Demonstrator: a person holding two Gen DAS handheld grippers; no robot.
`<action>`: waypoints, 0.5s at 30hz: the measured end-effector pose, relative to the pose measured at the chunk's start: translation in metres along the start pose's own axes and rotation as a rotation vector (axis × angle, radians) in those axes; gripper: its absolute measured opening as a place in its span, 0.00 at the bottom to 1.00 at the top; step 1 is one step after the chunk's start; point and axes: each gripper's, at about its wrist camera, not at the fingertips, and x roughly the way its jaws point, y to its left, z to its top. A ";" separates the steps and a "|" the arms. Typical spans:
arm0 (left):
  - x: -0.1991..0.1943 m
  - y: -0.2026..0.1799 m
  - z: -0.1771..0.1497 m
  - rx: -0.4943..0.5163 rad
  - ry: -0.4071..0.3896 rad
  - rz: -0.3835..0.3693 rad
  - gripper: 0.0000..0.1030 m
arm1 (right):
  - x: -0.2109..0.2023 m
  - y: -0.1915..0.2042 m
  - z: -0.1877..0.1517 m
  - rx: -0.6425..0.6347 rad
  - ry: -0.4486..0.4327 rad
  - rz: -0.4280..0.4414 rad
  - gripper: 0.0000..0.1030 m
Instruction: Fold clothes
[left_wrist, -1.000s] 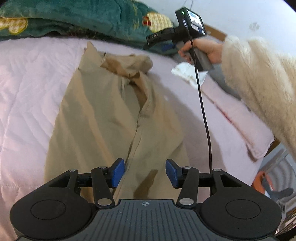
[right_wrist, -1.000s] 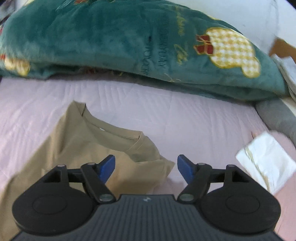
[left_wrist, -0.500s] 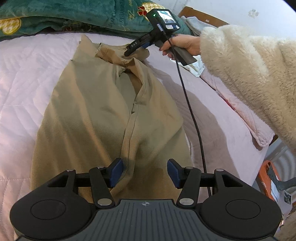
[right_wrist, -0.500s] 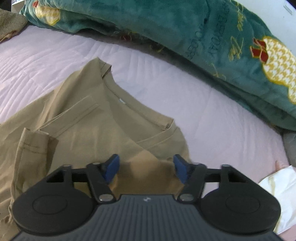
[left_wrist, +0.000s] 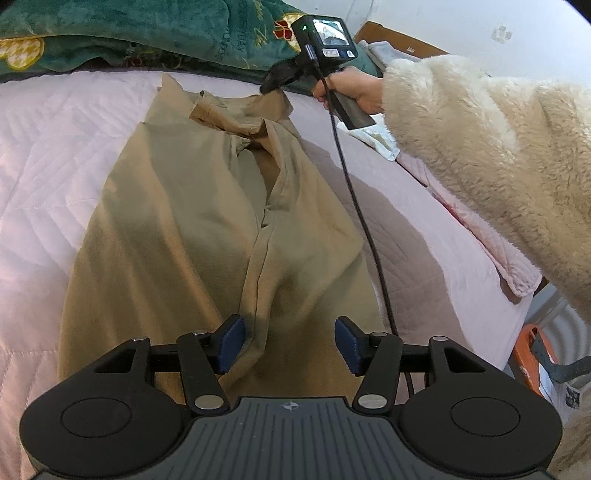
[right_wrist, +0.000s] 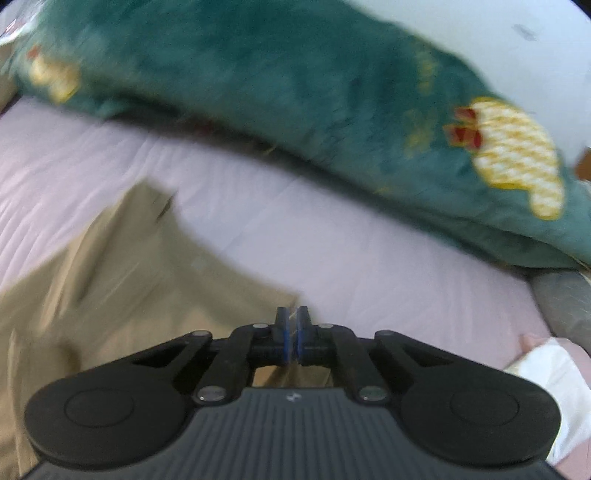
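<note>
A tan T-shirt (left_wrist: 177, 229) lies lengthwise on the pink quilted bed (left_wrist: 48, 155), both sides folded in toward a centre seam. My left gripper (left_wrist: 288, 345) is open and hovers over the shirt's near hem, holding nothing. My right gripper (right_wrist: 292, 334) is shut on the shirt's far right corner by the collar (right_wrist: 140, 266). It also shows in the left wrist view (left_wrist: 271, 79), at the shirt's top right corner, held by a hand in a fluffy cream sleeve (left_wrist: 491, 155). The right wrist view is blurred.
A green plush blanket (right_wrist: 314, 96) lies piled along the head of the bed. White folded paper (right_wrist: 546, 380) lies at the bed's right side. A black cable (left_wrist: 362, 221) hangs from the right gripper across the shirt's right edge. The bed's right edge (left_wrist: 517, 288) drops off.
My right gripper has gone from open above the collar to shut on the shirt's top right corner. The left gripper stays open at the hem and has barely shifted.
</note>
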 end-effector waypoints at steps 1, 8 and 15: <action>0.000 0.000 0.000 -0.001 -0.002 0.000 0.55 | 0.001 -0.004 0.002 0.025 -0.008 -0.009 0.03; -0.001 -0.004 0.000 0.015 -0.005 0.010 0.55 | -0.001 -0.022 -0.002 0.258 0.099 0.124 0.16; -0.015 -0.008 0.000 0.009 -0.006 0.029 0.55 | -0.089 0.024 -0.031 0.252 0.199 0.176 0.56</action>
